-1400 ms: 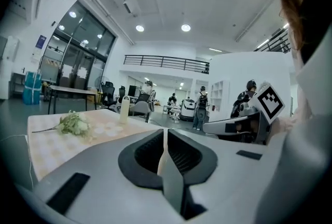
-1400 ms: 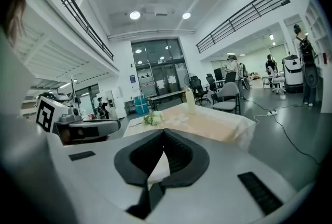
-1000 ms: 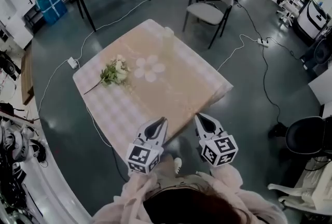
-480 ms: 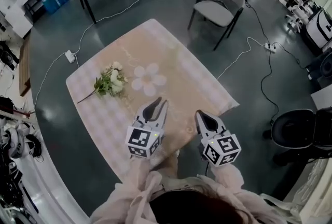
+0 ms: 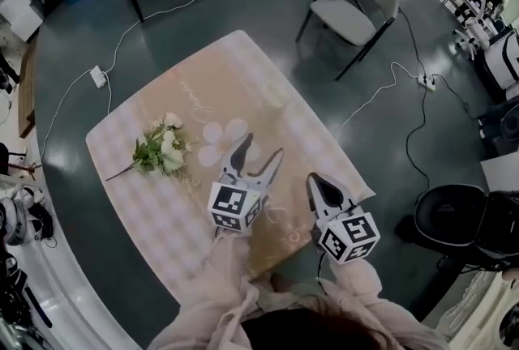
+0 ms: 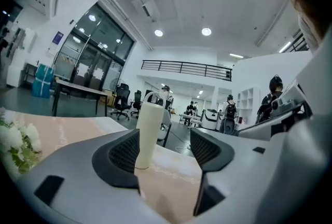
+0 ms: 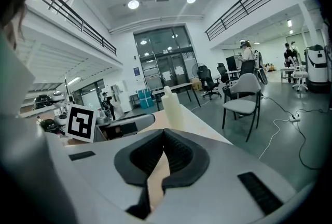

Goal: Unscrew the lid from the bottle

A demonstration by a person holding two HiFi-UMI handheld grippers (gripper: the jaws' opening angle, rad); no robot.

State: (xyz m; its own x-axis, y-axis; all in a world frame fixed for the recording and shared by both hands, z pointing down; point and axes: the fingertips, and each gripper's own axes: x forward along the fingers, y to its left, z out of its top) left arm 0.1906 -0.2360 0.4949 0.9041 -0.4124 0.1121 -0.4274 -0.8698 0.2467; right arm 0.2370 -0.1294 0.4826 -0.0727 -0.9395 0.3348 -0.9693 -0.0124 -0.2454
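Nearest to me: my left gripper (image 5: pixel 259 148) has its jaws wide apart. They have just been opening, & nothing is btw the pads yet. My right gripper (image 5: pixel 313 181) has its jaws pressed together, empty. Both hover over the near part of the table (image 5: pixel 154 202), which has a beige cloth w/ checked border.

Step in hand, as I judge it: the approach, i.e. bringing the left gripper to the body of the bottle (image 6: pixel 147 132). The lid (image 7: pixel 166 90) is not yet touched, so the task is at the very start. To do it well, I keep the left jaws wide until the body is fully btw the pads, go in level, and clamp on the middle of the body, not near the top, so the right gripper has room. The bottle is tall & slim, so a push from one pad only could tip it. I centre first, then close. The right gripper must open before it goes on the lid.

Farther: the bottle stands upright near the far right edge of the table, well apart from both grippers, in line w/ the gap of the left jaws. It looks cream-white, matt, a straight cylinder. The top is narrower, maybe w/ a small loop, but it is too small to be sure. A bunch of flowers (image 5: pixel 160 150) lies to the left, well apart from it.
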